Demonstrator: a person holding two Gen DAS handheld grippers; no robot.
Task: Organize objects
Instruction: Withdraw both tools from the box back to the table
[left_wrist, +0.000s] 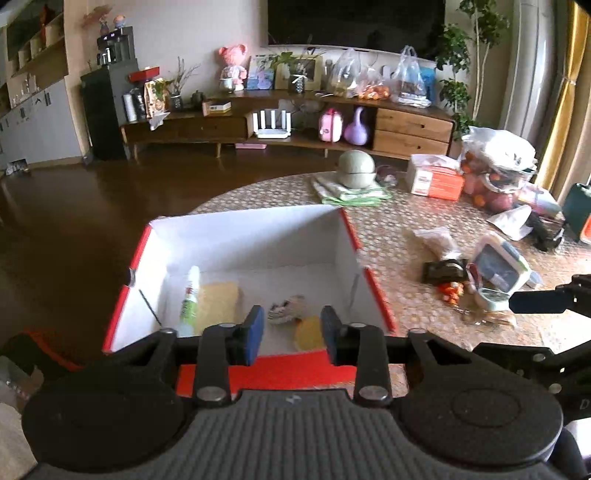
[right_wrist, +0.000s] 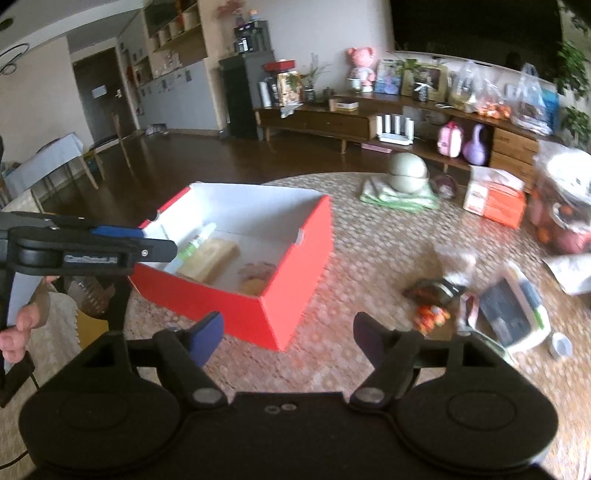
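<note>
Red box (left_wrist: 373, 291): cardboard, red outside, white inside, lidless, on the round table (right_wrist: 369, 266) at its left part.
Box contents: white bottle with green label (left_wrist: 190, 299) against the left wall; yellow sponge-like block (left_wrist: 218, 304) touching it; small patterned item (left_wrist: 286, 310); round yellow piece (left_wrist: 308, 332).
Writing: bottle label too blurred to read.
Table surface: woven, dotted mat texture.
Loose items: pile right of the box, well apart, with a white-and-green rectangular case (left_wrist: 500, 267), a dark packet (left_wrist: 443, 271) and orange bits (left_wrist: 452, 290).
Orange carton (left_wrist: 436, 181): print unreadable.
Left gripper (left_wrist: 291, 334): released, blue pads apart, empty, over the box's near edge.
Right gripper (right_wrist: 288, 336): spread wide, empty, above bare mat beside the box's near corner.
</note>
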